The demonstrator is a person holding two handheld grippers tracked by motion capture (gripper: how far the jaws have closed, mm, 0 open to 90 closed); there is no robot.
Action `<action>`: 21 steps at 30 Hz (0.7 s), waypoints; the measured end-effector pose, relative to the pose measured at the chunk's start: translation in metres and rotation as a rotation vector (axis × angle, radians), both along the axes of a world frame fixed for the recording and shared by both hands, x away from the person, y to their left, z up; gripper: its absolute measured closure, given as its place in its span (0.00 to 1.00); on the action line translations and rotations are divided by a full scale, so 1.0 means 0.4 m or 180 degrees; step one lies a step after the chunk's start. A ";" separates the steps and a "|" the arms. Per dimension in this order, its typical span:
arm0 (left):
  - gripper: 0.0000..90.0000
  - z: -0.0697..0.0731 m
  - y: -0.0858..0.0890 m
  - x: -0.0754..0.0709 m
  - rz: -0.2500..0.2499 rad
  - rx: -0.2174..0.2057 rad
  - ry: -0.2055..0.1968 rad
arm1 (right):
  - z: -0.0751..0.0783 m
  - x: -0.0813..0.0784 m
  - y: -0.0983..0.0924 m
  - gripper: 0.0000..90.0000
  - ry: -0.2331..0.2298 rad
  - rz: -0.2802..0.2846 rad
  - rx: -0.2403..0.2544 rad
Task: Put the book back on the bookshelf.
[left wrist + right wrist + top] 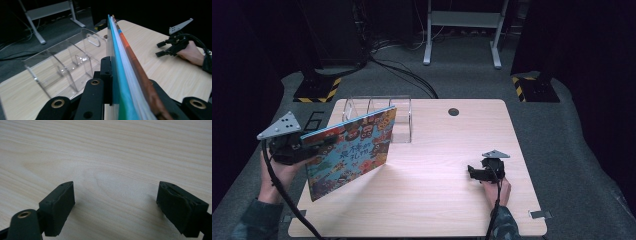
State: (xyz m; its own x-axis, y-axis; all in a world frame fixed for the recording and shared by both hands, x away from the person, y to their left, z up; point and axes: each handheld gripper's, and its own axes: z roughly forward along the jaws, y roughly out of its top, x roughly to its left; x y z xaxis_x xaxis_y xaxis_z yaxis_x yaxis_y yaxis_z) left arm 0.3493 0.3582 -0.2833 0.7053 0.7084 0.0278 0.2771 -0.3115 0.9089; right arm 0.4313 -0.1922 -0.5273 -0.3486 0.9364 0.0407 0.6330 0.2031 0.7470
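A colourful picture book (352, 150) hangs tilted above the left part of the wooden table (437, 200), its lower corner close to the tabletop. My left gripper (319, 140) is shut on the book's left edge. In the left gripper view the book (120, 62) runs edge-on between the two black jaws, teal cover on one side and orange on the other. A clear acrylic rack (382, 112) with several slots stands just behind the book, and it is also seen in the left gripper view (62, 65). My right gripper (473, 171) rests low at the table's right, open (116, 202) over bare wood.
A small dark round hole (453, 111) sits near the table's far edge. Beyond the table are a grey floor, cables (402, 72), yellow-black striped stand bases (314, 92) and a metal frame (462, 30). The right hand and its gripper (172, 45) lie farther off in the left gripper view.
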 end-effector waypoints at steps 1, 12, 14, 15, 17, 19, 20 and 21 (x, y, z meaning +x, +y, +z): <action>0.90 0.004 0.006 -0.002 0.0027 -0.0005 -0.0001 | 0.000 0.000 0.000 0.16 -0.0002 -0.0002 -0.0002; 0.90 0.016 0.058 -0.006 0.0316 -0.0056 -0.0007 | -0.002 0.002 0.005 0.14 -0.0004 -0.0041 -0.0082; 0.90 0.017 0.066 -0.004 0.0363 -0.0079 -0.0017 | -0.002 0.002 0.005 0.13 -0.0002 -0.0039 -0.0083; 0.90 0.020 0.072 -0.003 0.0400 -0.0058 -0.0004 | -0.002 0.002 0.005 0.13 -0.0002 -0.0040 -0.0083; 0.90 0.021 0.082 0.000 0.0455 -0.0086 -0.0012 | -0.002 0.003 0.005 0.13 -0.0002 -0.0039 -0.0083; 0.90 0.023 0.089 0.002 0.0505 -0.0091 -0.0011 | -0.002 0.003 0.005 0.13 -0.0003 -0.0040 -0.0083; 0.90 0.024 0.091 0.005 0.0536 -0.0093 -0.0010 | -0.002 0.002 0.005 0.13 -0.0002 -0.0040 -0.0083; 0.90 0.024 0.095 0.007 0.0560 -0.0097 -0.0004 | -0.002 0.003 0.005 0.13 -0.0003 -0.0040 -0.0084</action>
State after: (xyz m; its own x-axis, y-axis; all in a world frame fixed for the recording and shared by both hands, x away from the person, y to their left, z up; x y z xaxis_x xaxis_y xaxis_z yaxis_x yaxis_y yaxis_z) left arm 0.3522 0.3963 -0.2736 0.5704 0.8214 0.0053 0.3238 -0.2307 0.9176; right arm 0.4324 -0.1901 -0.5280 -0.3368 0.9415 0.0155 0.6349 0.2149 0.7421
